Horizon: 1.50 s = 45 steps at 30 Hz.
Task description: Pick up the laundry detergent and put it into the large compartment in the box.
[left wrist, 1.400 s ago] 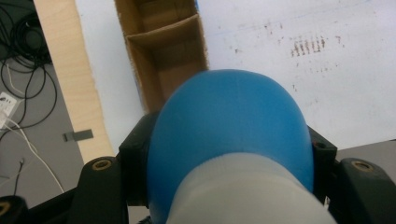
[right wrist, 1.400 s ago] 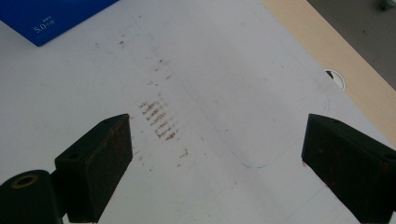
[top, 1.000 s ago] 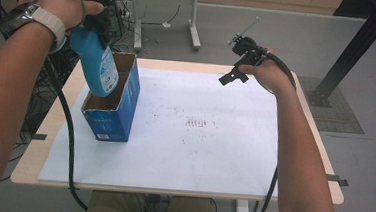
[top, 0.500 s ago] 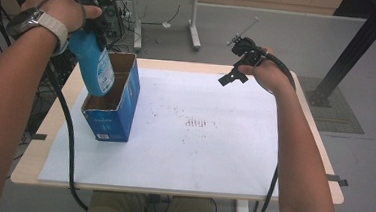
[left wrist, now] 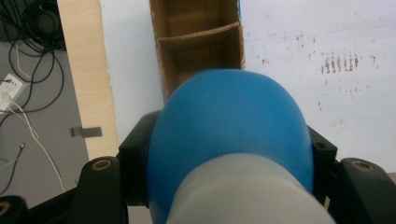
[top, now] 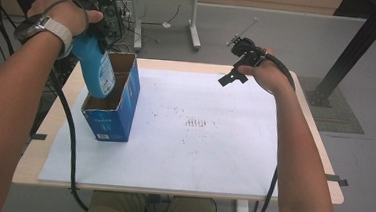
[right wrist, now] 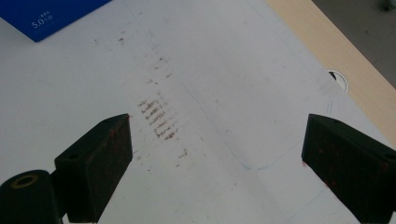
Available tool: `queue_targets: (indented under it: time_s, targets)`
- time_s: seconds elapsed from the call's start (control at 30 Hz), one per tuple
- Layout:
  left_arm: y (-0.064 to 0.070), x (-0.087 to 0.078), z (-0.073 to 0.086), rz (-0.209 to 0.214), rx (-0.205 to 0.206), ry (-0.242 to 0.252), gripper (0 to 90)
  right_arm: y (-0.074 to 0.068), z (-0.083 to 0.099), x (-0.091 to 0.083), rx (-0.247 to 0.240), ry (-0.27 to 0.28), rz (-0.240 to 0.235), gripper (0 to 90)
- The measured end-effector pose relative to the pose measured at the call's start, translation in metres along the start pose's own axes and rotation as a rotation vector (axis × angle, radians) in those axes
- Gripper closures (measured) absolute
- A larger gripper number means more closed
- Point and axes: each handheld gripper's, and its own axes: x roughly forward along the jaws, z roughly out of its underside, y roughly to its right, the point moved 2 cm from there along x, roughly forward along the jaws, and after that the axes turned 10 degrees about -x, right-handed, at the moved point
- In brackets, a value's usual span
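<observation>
A blue bottle (top: pixel 96 65) with a white label hangs tilted in my left gripper (top: pixel 89 35), which is shut on its upper body under the person's hand. Its base dips into the open top of a blue cardboard box (top: pixel 118 112) at the table's left. In the left gripper view the bottle (left wrist: pixel 229 135) sits between the jaws of the left gripper (left wrist: pixel 229 163), over the box (left wrist: pixel 201 46) with its cardboard divider. My right gripper (top: pixel 231 75) hovers open and holding nothing above the far right of the table; in its own view the right gripper (right wrist: pixel 217 149) stands wide apart.
A white sheet (top: pixel 198 152) with brown smudges (top: pixel 195 122) covers most of the wooden table (top: pixel 322 160). Cables trail from both grippers. Another desk's legs (top: pixel 195 34) and floor cables (left wrist: pixel 28 56) lie beyond the table's edges.
The left gripper has lowered the bottle a little, so its base sits deeper in the box's opening. The right gripper has stayed in place.
</observation>
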Motion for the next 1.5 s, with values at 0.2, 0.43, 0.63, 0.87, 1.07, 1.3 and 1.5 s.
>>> queue_targets:
  time_s: [0.2, 0.43, 0.63, 0.87, 1.07, 1.3, 1.5]
  targets:
    - [0.000, 0.003, -0.001, -0.001, -0.004, 0.000, 37.9, 0.001, 0.003, 0.001, 0.007, 0.000, -0.001, 8.6]
    - [0.000, 0.008, -0.003, -0.006, -0.007, 0.001, 37.8, 0.001, 0.004, 0.001, 0.012, -0.001, 0.001, 8.5]
    - [-0.002, 0.015, -0.005, -0.006, -0.013, -0.004, 37.8, 0.001, 0.004, 0.003, 0.011, -0.002, -0.001, 8.5]
    - [-0.004, 0.028, -0.007, -0.001, -0.006, -0.007, 37.8, 0.002, 0.005, 0.005, 0.016, -0.006, -0.002, 8.5]
    - [-0.005, 0.041, -0.010, -0.002, 0.004, -0.016, 37.8, 0.003, 0.008, 0.008, 0.022, -0.008, -0.008, 8.5]
    - [-0.004, 0.054, -0.010, 0.004, 0.009, -0.013, 37.8, 0.004, 0.009, 0.009, 0.024, -0.011, -0.010, 8.5]
    - [-0.005, 0.070, -0.011, 0.016, 0.008, -0.018, 37.8, 0.004, 0.009, 0.009, 0.025, -0.012, -0.011, 8.5]
